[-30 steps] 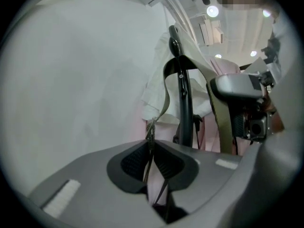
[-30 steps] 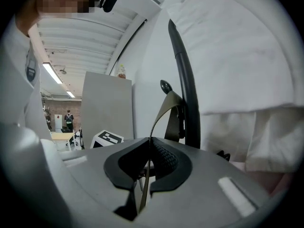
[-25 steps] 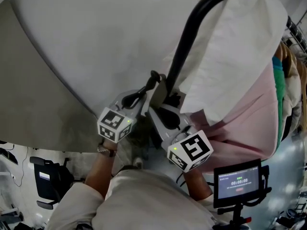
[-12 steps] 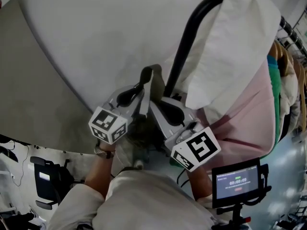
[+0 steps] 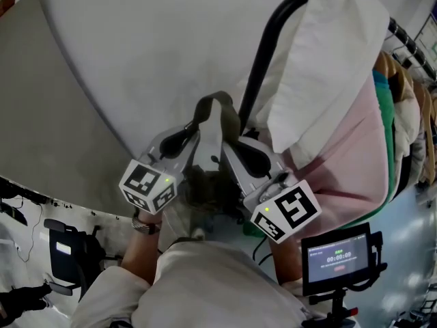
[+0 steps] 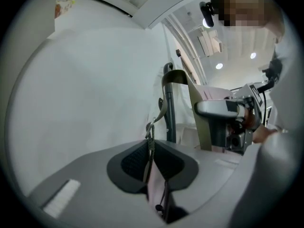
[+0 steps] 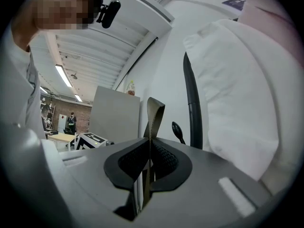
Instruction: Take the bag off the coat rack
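Both of my grippers are clamped on the same olive strap of the bag. In the left gripper view, the left gripper has its jaws nearly together. The strap runs edge-on between the pads, with a small metal ring just above the tips. From there the strap climbs, arches over and drops toward the other gripper at the right of that view.

The right gripper has its jaws pressed together on the flat webbing, and a short folded loop of strap stands upright just above the tips.

From the head view, the left gripper and right gripper sit close side by side with the strap's arch rising between them. That arch is just left of the black curved pole of the coat rack. In the right gripper view the fold stands apart from the pole.

A dark bulk hangs below the strap between the grippers, but I cannot tell if it is the bag's body.

A white garment and a pink garment hang on the rack to the right. A small screen stands lower right.
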A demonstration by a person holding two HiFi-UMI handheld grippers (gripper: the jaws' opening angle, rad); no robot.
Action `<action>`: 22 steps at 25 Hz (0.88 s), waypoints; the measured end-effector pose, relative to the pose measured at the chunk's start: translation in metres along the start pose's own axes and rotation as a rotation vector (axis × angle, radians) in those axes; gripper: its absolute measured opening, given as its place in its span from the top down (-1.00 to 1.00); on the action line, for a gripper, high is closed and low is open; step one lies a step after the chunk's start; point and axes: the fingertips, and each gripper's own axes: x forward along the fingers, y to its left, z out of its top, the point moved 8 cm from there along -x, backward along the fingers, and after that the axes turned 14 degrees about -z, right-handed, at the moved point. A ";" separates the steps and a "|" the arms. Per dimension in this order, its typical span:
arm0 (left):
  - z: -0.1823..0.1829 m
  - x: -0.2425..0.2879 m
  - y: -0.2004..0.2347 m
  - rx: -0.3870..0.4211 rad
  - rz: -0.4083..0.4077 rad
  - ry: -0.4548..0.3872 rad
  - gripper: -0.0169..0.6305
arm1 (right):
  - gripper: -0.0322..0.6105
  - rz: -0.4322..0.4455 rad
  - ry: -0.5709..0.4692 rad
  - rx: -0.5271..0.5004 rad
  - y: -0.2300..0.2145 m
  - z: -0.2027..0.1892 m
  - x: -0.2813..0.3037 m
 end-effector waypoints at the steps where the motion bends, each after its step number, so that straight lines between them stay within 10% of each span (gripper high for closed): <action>1: 0.000 -0.001 -0.003 0.001 0.004 0.002 0.85 | 0.88 -0.001 -0.001 0.003 -0.001 -0.001 -0.002; 22: -0.001 -0.042 -0.076 0.041 0.057 0.007 0.85 | 0.88 -0.045 -0.022 -0.059 -0.002 -0.020 -0.055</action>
